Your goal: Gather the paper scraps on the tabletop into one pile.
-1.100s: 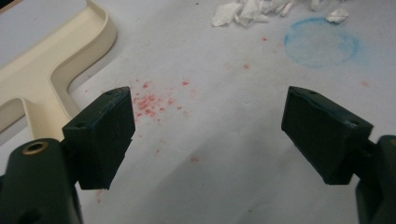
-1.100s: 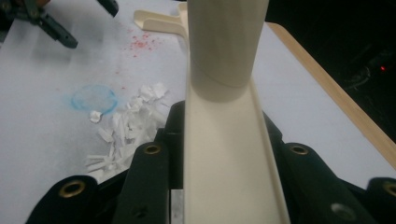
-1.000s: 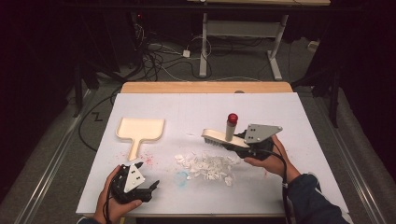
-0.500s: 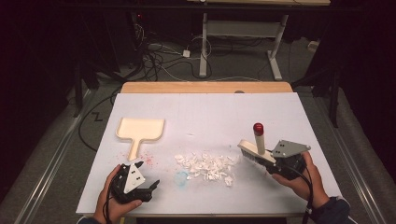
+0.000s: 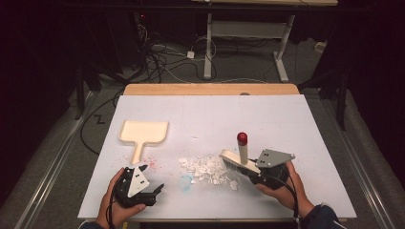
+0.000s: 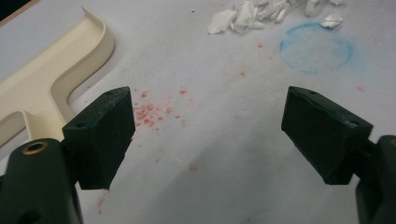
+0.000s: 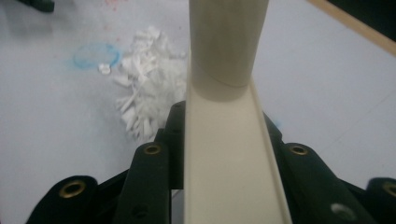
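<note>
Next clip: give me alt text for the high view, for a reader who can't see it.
At a white table, a person's right gripper holds a cream brush with a red-capped handle against the right edge of a pile of white paper scraps. The left gripper rests open near the front edge, just below a cream dustpan lying flat.

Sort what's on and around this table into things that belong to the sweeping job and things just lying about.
In the job: brush, clamped in the right gripper; pile of white paper scraps; cream dustpan; left gripper, open and empty.

Lying about: blue chalk ring; red specks; cables on the floor; metal stand.
</note>
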